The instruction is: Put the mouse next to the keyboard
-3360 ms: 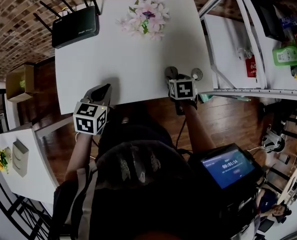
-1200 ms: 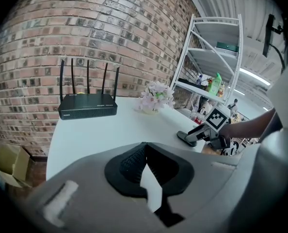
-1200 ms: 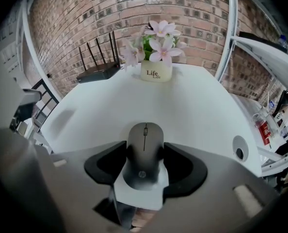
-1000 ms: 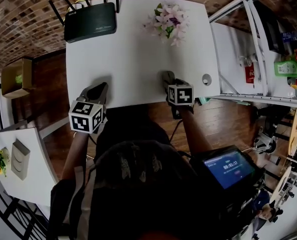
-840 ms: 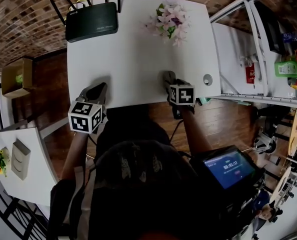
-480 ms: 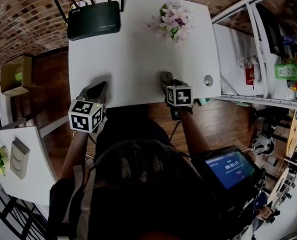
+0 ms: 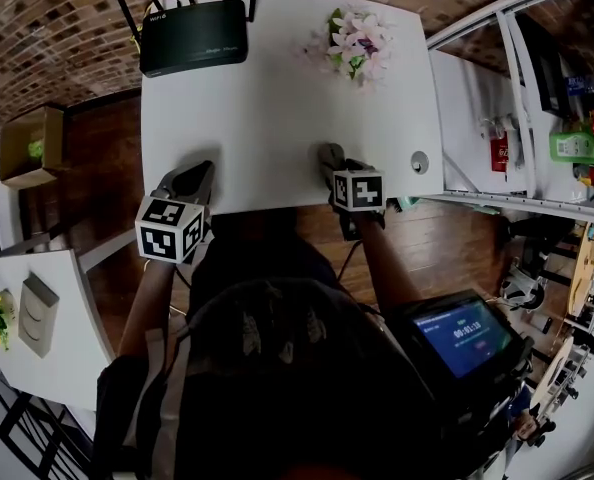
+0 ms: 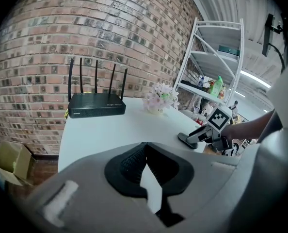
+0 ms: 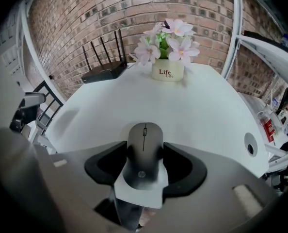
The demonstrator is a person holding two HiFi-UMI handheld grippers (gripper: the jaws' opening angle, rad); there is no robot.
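The mouse (image 9: 144, 147) has travelled left with the right tool (image 9: 145, 163), away from the cable hole (image 9: 250, 149) now off to that tool's right on the worktop (image 9: 207, 106). Its jaws pinch the mouse's sides. The left tool (image 8: 145, 154) is closed on nothing. This looks like the carry step. No keyboard shows, so the next move means finding one.

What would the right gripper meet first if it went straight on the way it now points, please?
Probably the flower pot; only bare table lies between it and the mouse in the right gripper.

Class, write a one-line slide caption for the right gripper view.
Right gripper clamps a grey mouse; flower pot and router stand beyond on the white table.
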